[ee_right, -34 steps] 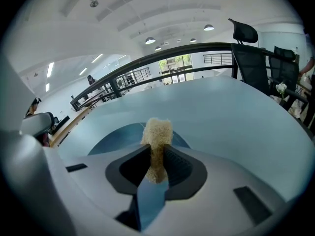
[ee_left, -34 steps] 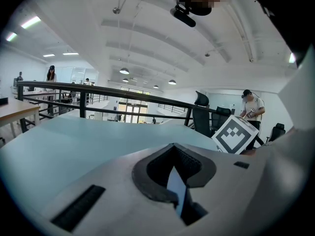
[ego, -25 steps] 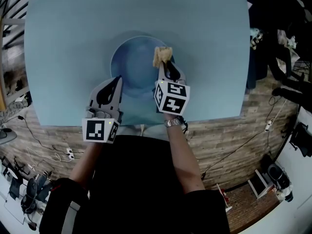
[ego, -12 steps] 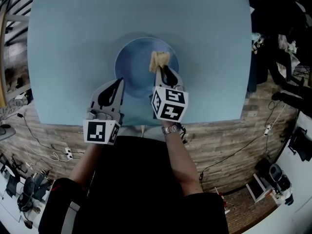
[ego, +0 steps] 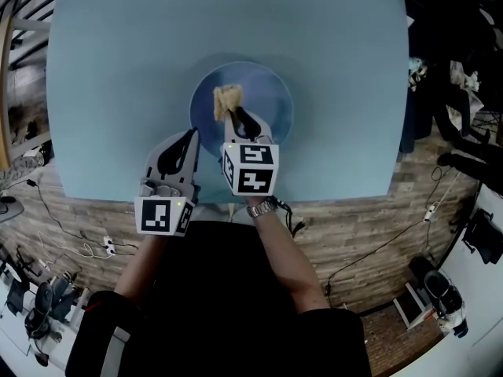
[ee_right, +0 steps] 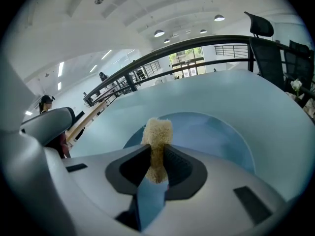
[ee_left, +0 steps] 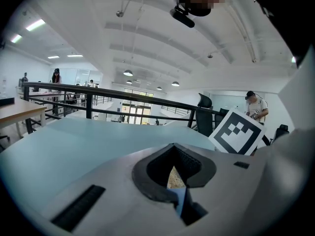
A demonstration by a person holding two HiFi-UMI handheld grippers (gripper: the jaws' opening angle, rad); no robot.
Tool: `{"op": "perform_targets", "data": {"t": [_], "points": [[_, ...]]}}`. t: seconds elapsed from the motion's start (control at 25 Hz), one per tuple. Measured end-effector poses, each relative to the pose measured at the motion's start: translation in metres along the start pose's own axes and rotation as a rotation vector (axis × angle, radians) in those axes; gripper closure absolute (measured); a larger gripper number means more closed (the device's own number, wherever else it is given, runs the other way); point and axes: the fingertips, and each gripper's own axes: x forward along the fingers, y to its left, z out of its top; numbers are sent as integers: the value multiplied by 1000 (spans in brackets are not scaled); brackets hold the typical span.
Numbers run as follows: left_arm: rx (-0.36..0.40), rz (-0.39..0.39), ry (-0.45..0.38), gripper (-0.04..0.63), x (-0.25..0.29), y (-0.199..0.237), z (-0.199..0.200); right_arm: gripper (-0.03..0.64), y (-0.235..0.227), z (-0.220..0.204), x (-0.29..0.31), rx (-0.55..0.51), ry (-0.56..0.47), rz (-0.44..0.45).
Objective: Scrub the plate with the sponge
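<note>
A round blue plate (ego: 263,100) lies on the light blue table (ego: 118,69). My right gripper (ego: 233,115) is shut on a tan sponge (ego: 227,99), which it presses onto the plate's left half. In the right gripper view the sponge (ee_right: 157,131) sticks up between the dark pads (ee_right: 179,167), with the plate (ee_right: 216,136) behind it. My left gripper (ego: 189,135) rests just off the plate's near-left rim, jaws together with nothing between them. In the left gripper view only a thin slit shows at the left gripper (ee_left: 173,154).
The table's near edge (ego: 330,191) runs just behind both grippers. Beyond it lie a wooden floor (ego: 377,226) with cables and dark clutter at the right (ego: 452,93). A railing (ee_right: 197,45) borders the table's far side.
My right gripper has dragged the sponge from the plate's far-right rim leftward across to its left half. The left gripper has stayed in place.
</note>
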Motion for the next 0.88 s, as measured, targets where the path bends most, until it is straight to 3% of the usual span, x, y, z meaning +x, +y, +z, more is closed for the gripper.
{"op": "perform_targets", "data": {"t": [0.36, 0.88], "points": [[-17, 39, -5, 595, -5, 12, 0, 538, 29, -8, 18, -33, 55, 65], [-20, 46, -5, 595, -7, 18, -1, 538, 40, -17, 31, -22, 101, 81]]}}
